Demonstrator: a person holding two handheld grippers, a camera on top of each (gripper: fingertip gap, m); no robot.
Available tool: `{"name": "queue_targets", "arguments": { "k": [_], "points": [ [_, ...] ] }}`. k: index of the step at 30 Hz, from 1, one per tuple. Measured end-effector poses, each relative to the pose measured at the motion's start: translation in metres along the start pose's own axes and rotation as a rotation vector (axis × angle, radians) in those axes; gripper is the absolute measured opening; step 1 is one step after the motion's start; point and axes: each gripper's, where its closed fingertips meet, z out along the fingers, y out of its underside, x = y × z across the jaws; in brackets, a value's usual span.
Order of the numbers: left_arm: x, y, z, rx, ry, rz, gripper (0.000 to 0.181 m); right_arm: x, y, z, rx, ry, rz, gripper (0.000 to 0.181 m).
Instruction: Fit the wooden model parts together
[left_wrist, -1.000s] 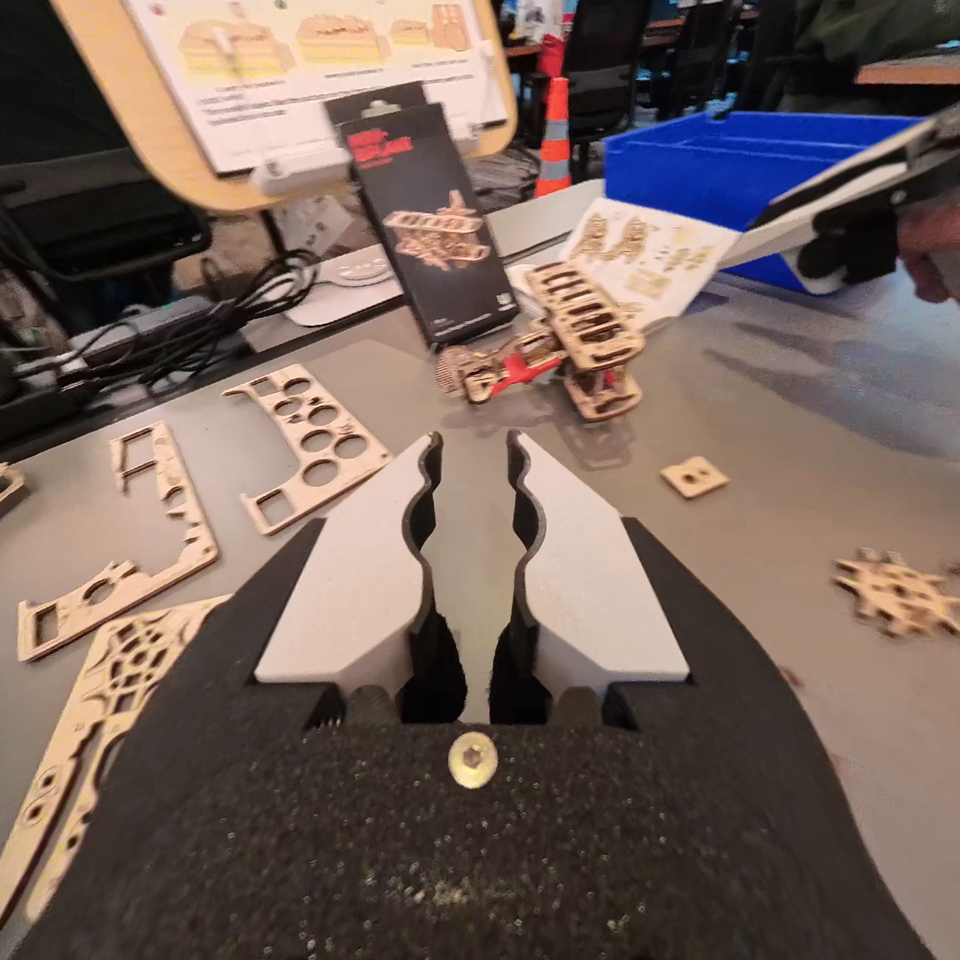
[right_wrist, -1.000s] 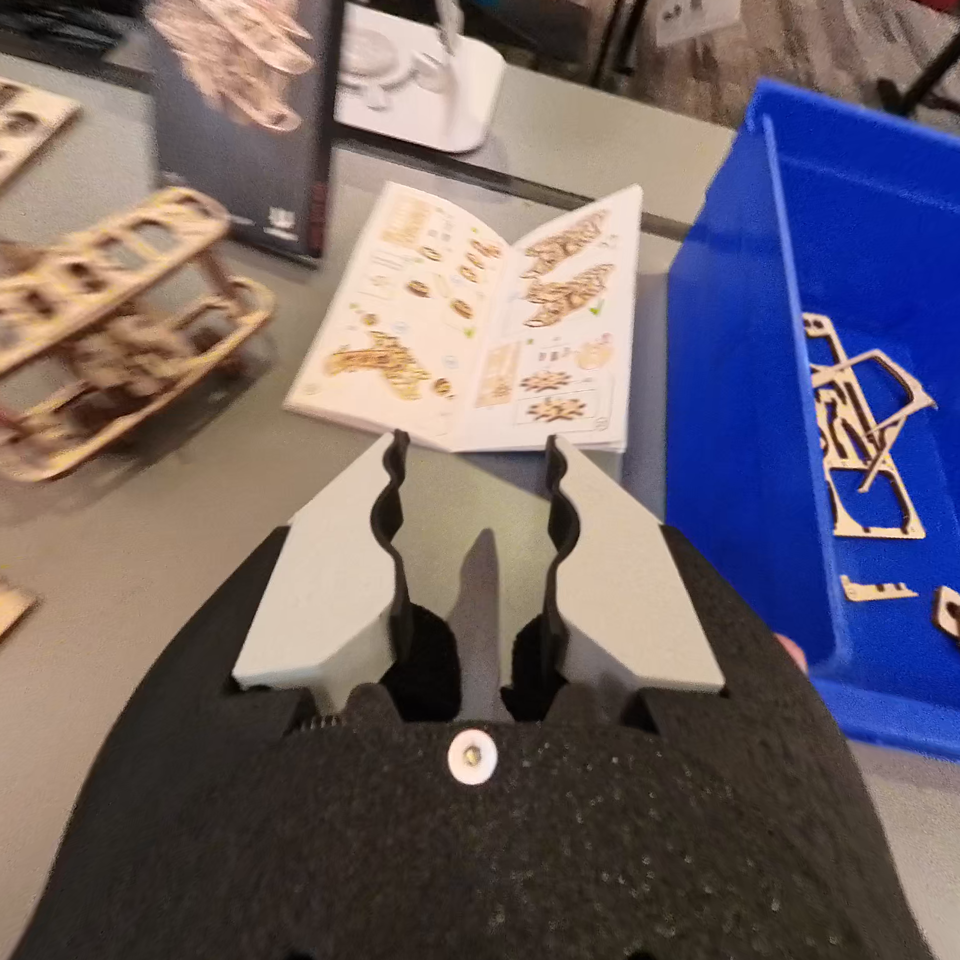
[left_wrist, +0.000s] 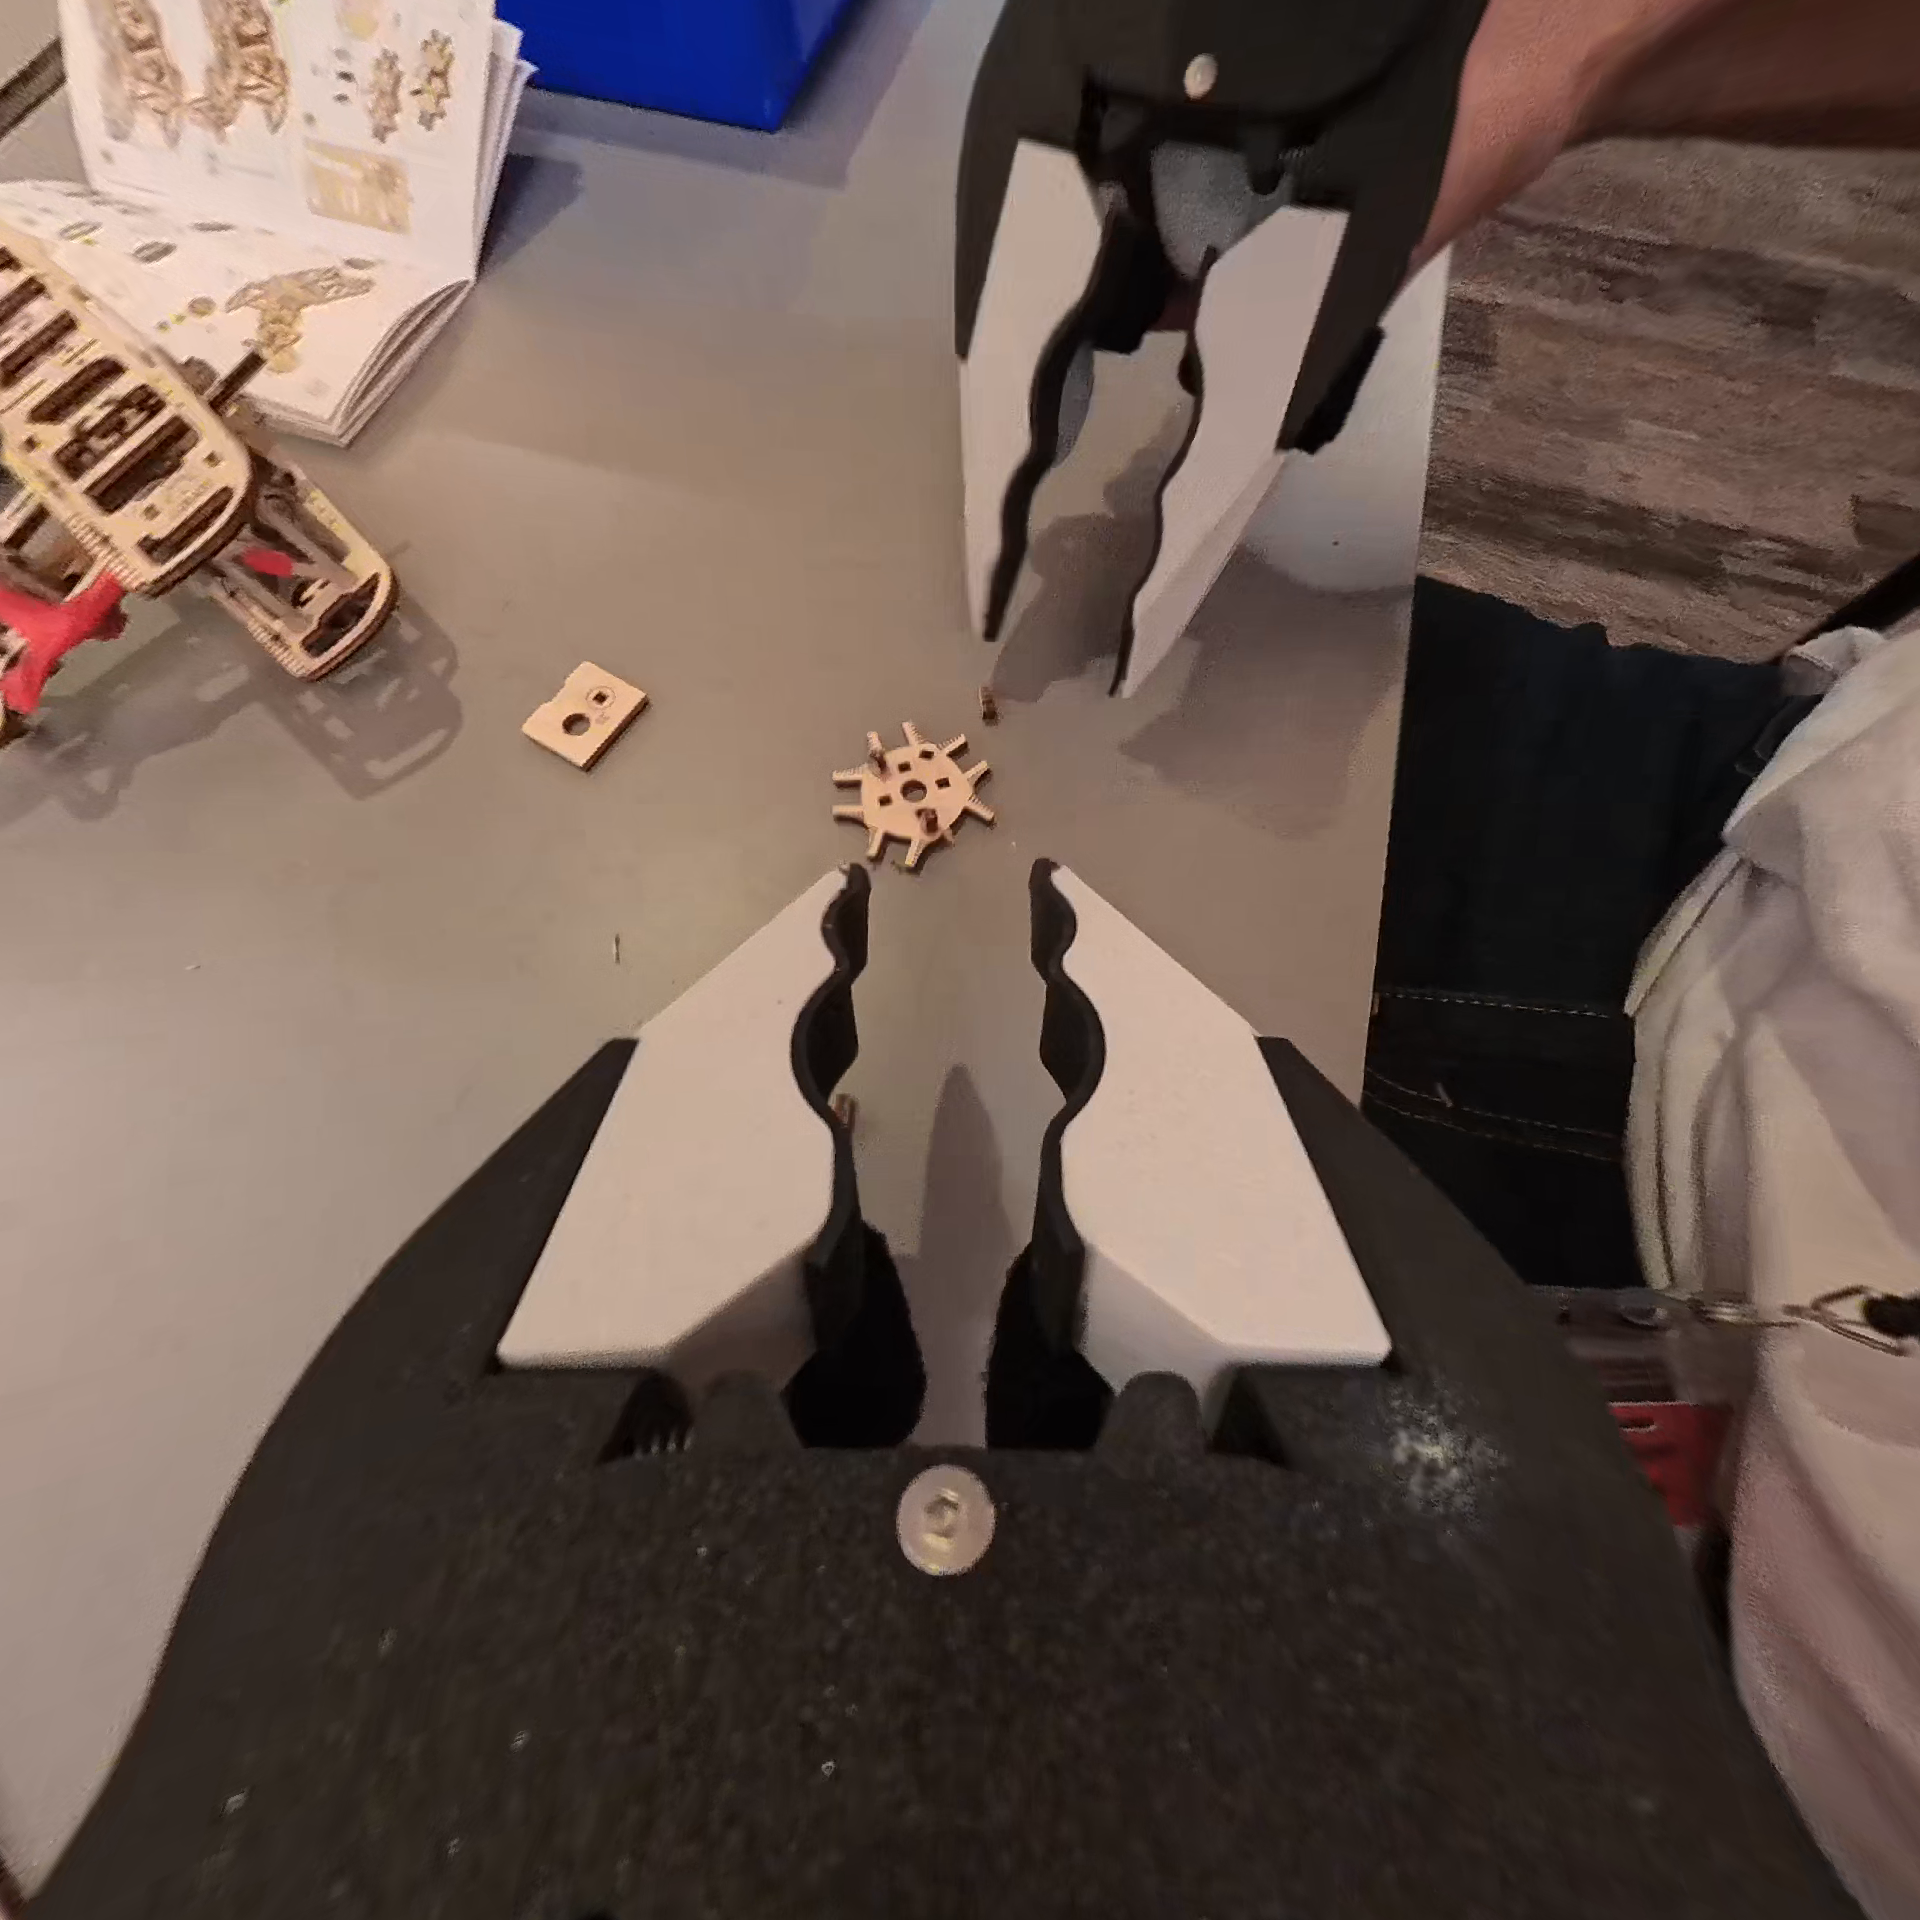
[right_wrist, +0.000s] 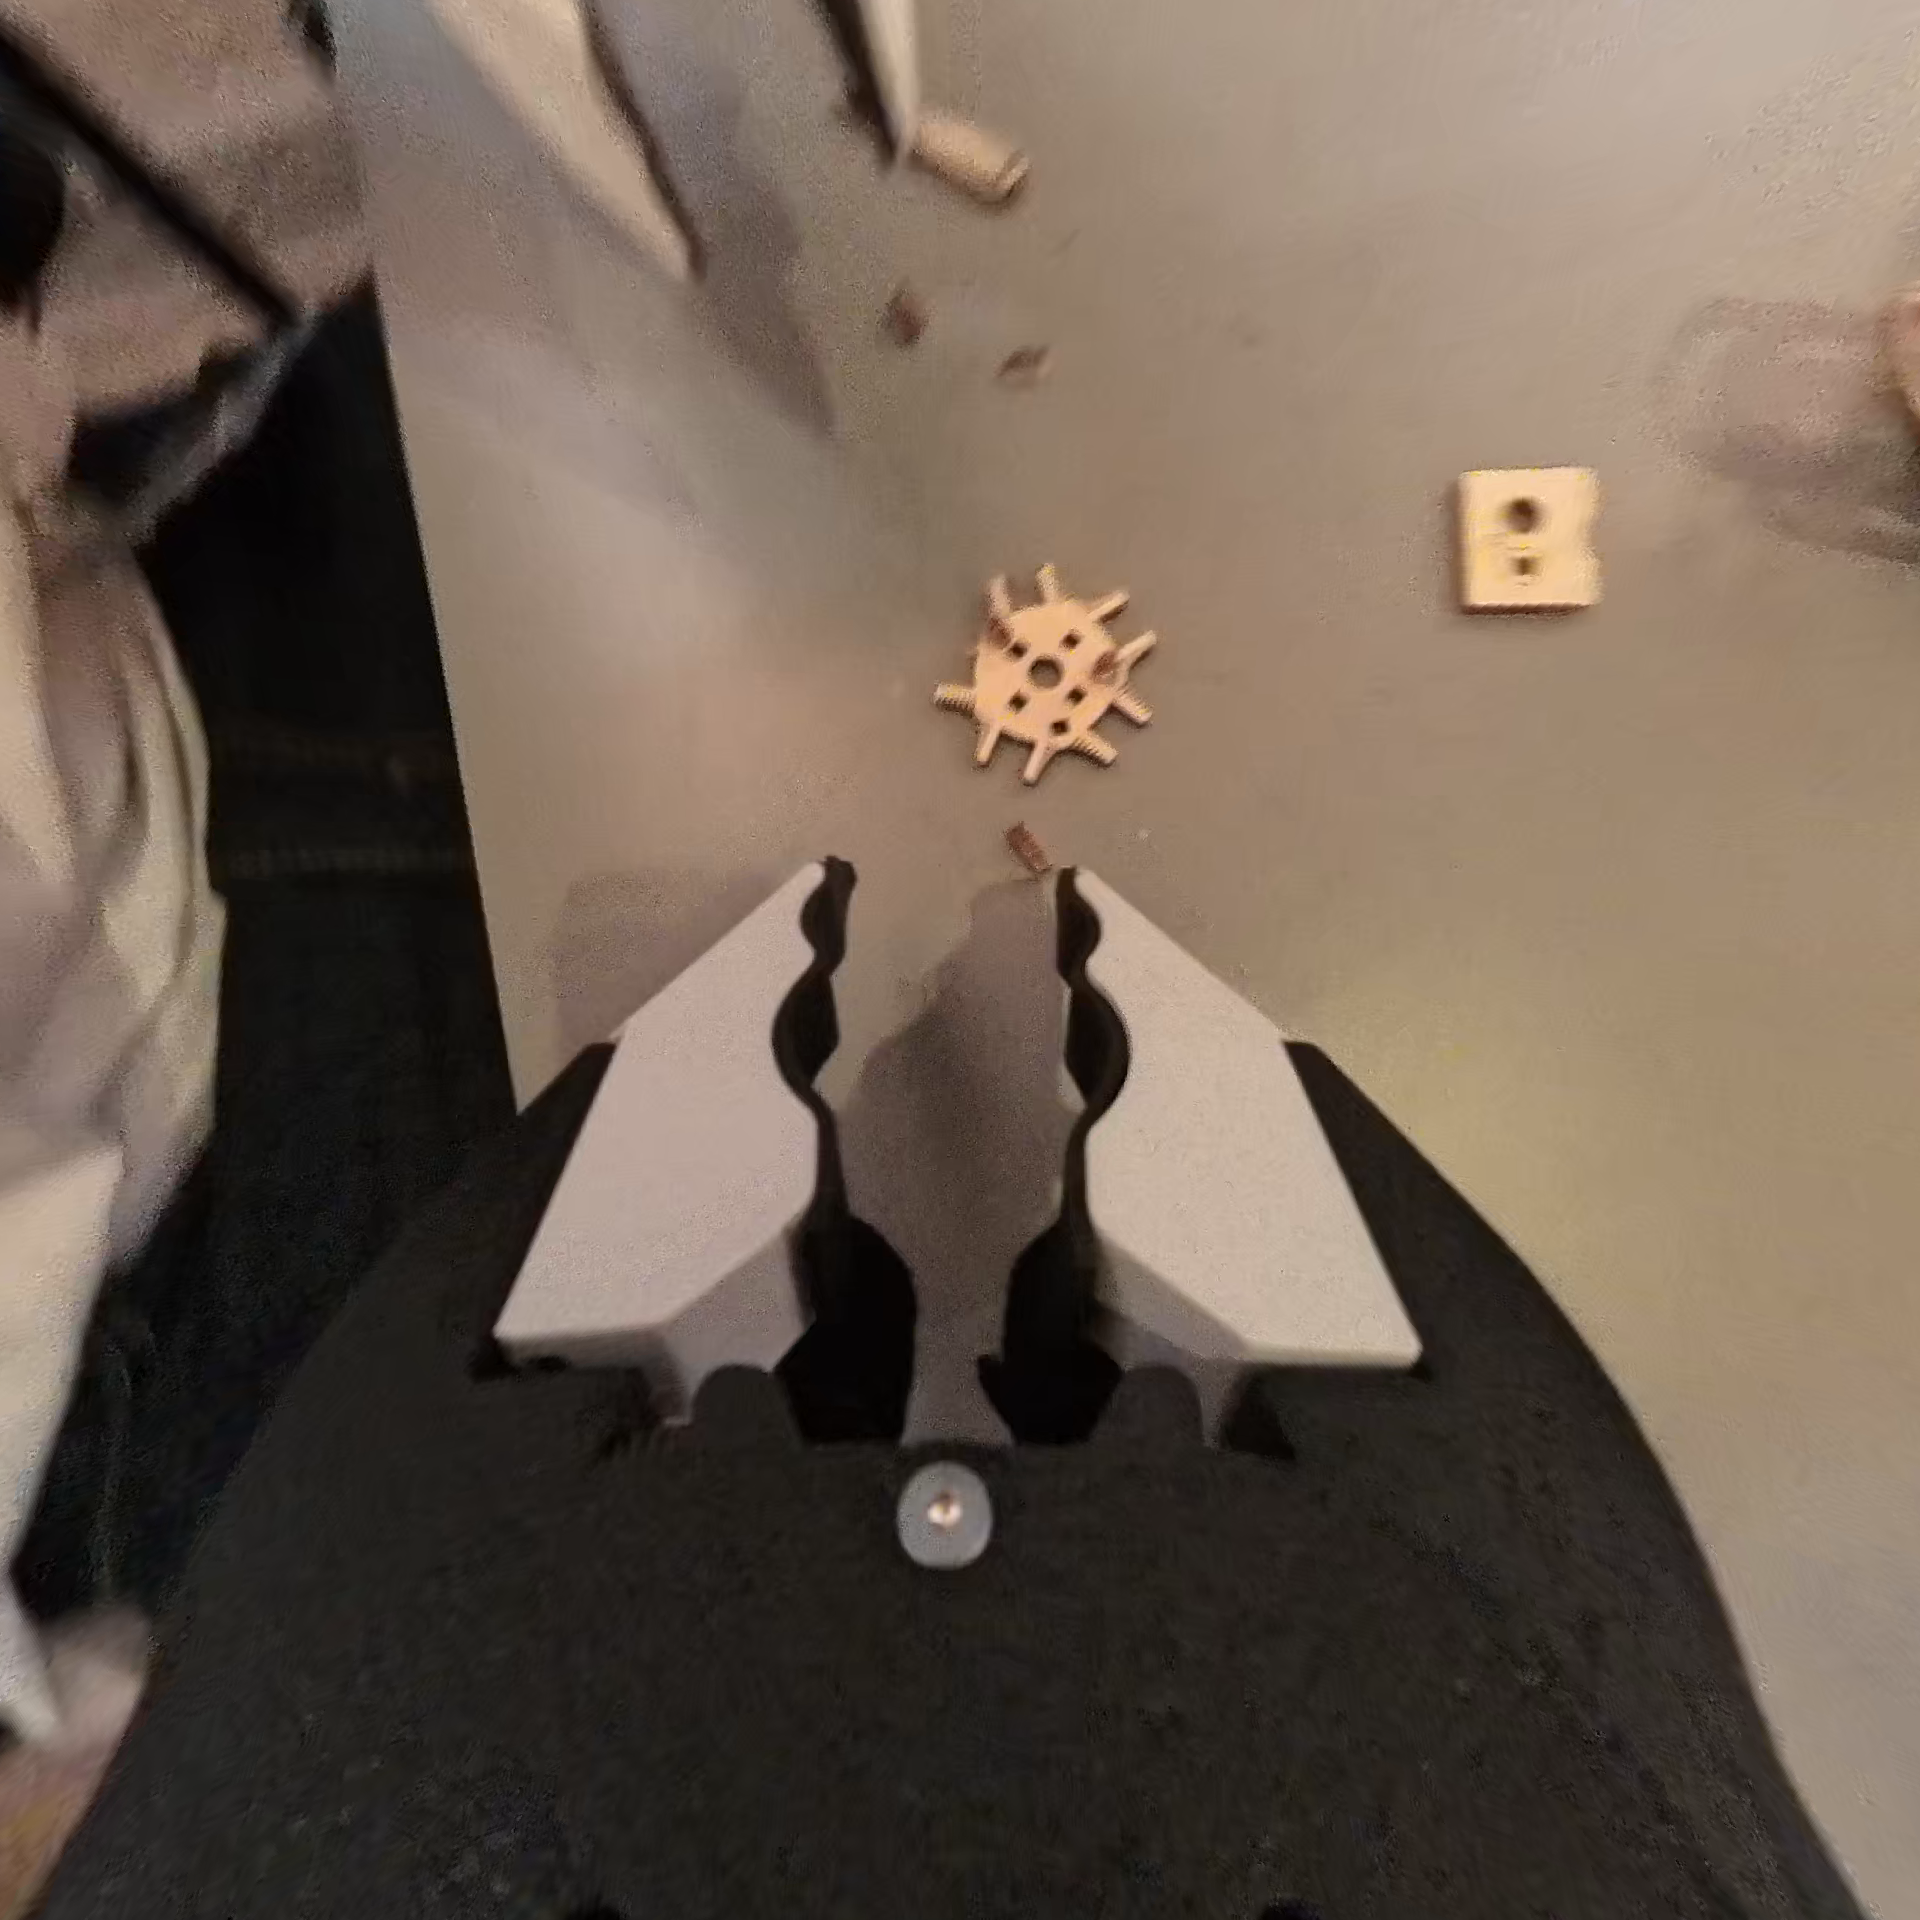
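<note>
Spiked wooden disc (left_wrist: 912, 792) flat, dead ahead of both parted, empty grippers; left gripper (left_wrist: 945, 883) nearer than right gripper (left_wrist: 1055, 660).

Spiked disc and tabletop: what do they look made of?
Spiked disc: seemingly thin laser-cut plywood, pale and unfinished, with darker cut edges and punched holes. Tabletop: smooth grey matte surface with soft shadows, perhaps laminate or painted board; the look leaves it open.
</note>
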Motion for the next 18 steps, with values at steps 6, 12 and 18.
{"name": "queue_targets", "arguments": {
  "k": [6,12,18],
  "points": [
    [-0.005,0.011,-0.013,0.025,-0.117,-0.111,0.028,0.01,-0.003,0.005,0.012,-0.087,-0.425,0.012],
    [0.004,0.009,-0.006,0.052,-0.112,-0.193,0.025,0.017,0.0,0.014,0.024,-0.139,-0.516,0.012],
    [0.013,0.001,0.013,0.06,0.006,-0.343,0.021,0.015,0.005,0.015,0.025,-0.21,-0.473,0.002]
  ]
}}
